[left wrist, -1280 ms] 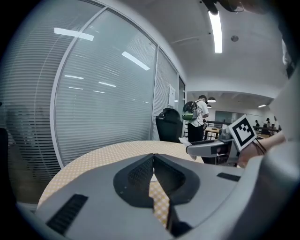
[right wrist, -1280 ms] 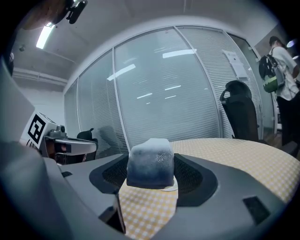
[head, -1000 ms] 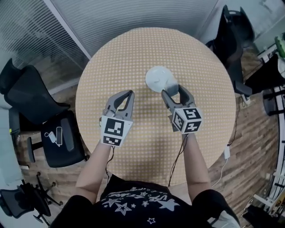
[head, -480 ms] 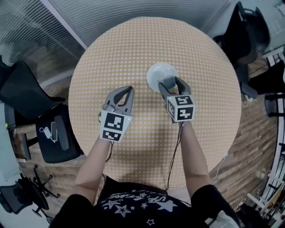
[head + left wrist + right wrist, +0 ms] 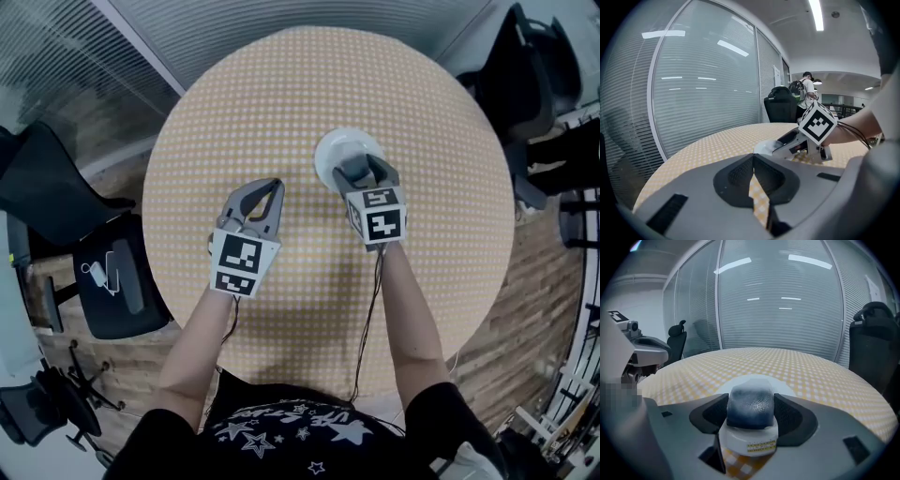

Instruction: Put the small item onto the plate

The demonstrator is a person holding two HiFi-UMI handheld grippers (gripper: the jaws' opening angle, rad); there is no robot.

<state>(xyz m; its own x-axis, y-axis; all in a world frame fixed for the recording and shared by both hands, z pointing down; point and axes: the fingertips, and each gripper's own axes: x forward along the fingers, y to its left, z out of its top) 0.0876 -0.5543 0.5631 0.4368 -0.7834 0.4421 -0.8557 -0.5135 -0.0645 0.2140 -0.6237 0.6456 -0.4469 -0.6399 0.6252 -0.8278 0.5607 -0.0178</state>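
The white plate (image 5: pixel 347 148) lies on the round checked table (image 5: pixel 281 84), right of centre. My right gripper (image 5: pixel 362 171) is shut on the small item (image 5: pixel 751 408), a dark blue-grey lump on a white base with a label. Its tips reach over the plate's near edge, and the plate (image 5: pixel 754 379) shows just behind the item in the right gripper view. My left gripper (image 5: pixel 270 187) hovers left of the plate with its jaws together and nothing in them. In the left gripper view the plate (image 5: pixel 763 148) and the right gripper (image 5: pixel 787 140) are ahead on the right.
Black office chairs stand off the table's left (image 5: pixel 56 187) and far right (image 5: pixel 525 75). A glass wall with blinds (image 5: pixel 778 301) runs behind the table. A person with a backpack (image 5: pixel 806 91) stands far off. The floor is wood.
My right gripper has carried the small item forward, from beside the plate's near right edge to over its near rim. The left gripper has barely moved.
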